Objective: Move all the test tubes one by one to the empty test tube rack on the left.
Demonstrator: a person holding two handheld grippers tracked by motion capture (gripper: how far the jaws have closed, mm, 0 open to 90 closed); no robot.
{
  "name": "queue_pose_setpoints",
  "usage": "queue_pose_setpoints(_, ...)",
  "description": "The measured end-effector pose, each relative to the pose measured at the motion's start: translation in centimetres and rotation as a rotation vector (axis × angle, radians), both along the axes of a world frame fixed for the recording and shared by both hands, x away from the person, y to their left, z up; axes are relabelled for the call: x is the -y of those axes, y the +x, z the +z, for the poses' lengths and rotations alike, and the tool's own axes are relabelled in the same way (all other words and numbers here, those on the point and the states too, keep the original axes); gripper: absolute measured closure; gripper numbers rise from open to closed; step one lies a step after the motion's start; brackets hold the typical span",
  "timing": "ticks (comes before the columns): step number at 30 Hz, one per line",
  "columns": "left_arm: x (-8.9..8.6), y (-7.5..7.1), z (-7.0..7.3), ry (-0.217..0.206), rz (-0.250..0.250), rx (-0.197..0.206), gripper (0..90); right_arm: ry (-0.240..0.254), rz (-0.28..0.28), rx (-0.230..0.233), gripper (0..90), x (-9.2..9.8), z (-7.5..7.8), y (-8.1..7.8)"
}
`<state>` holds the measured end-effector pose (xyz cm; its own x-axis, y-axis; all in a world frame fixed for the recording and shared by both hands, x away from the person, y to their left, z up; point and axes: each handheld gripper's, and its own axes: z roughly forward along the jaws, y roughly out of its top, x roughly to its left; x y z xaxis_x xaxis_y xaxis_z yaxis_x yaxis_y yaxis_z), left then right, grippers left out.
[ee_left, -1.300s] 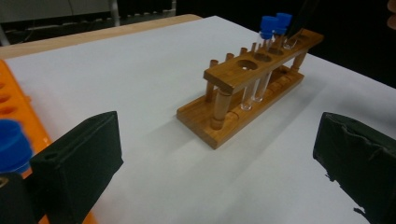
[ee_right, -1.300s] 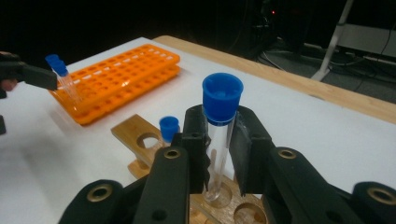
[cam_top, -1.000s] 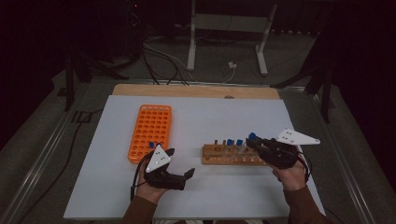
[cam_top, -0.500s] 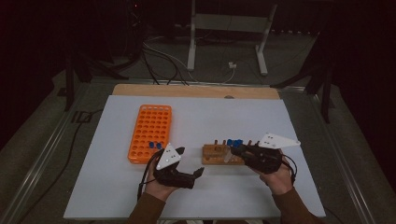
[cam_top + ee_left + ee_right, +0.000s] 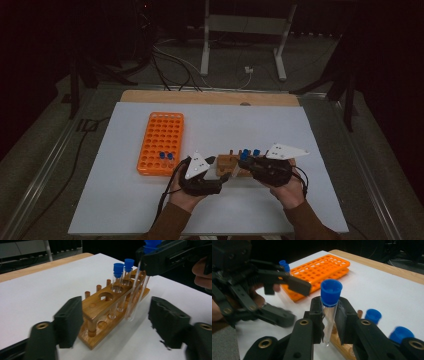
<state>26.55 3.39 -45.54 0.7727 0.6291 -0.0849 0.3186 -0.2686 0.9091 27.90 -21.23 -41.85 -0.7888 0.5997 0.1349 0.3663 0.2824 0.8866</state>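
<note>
A wooden tube rack [image 5: 231,164] lies on the white sheet, with two blue-capped tubes [image 5: 121,275] upright in it. My right gripper [image 5: 329,322] is shut on a clear, blue-capped test tube [image 5: 329,312] and holds it upright beside the rack's left end. In the left gripper view that tube [image 5: 136,297] hangs by the rack's [image 5: 112,307] near side, under the right gripper [image 5: 147,262]. My left gripper [image 5: 117,325] is open, its jaws on either side of the rack's end and the tube's foot. In the high view the two grippers, left [image 5: 222,175] and right [image 5: 247,162], nearly meet.
An orange tube rack [image 5: 161,142] lies left of the wooden one, with two blue-capped tubes [image 5: 166,156] in its near rows. The white sheet [image 5: 125,200] covers the table, with a wooden edge [image 5: 210,96] at the back. A metal stand [image 5: 240,45] and cables [image 5: 175,60] lie beyond.
The right gripper has carried its tube leftwards along the wooden rack to its left end. The left gripper has moved right to meet it, still open.
</note>
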Motion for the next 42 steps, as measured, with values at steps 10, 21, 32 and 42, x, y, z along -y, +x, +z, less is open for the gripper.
queue_pose_setpoints(10, 0.8, 0.4, -0.3, -0.009, -0.038, -0.004, 51.7, 0.001, 0.018, -0.011, 76.3, -1.1, -0.1, 0.3)
queue_pose_setpoints(21, 0.9, 0.6, -0.4, -0.014, -0.053, -0.001, 69.6, 0.005, 0.043, -0.025, 76.3, -2.3, -0.3, 0.4)
queue_pose_setpoints(32, 0.8, 0.4, -0.4, -0.021, -0.070, 0.007, 78.3, 0.004, 0.051, -0.024, 72.4, -2.4, -0.3, 0.4)
queue_pose_setpoints(42, -0.7, 0.7, -0.5, -0.036, -0.022, -0.008, 78.5, 0.031, 0.016, -0.005, 39.8, -1.1, -0.1, 0.5)
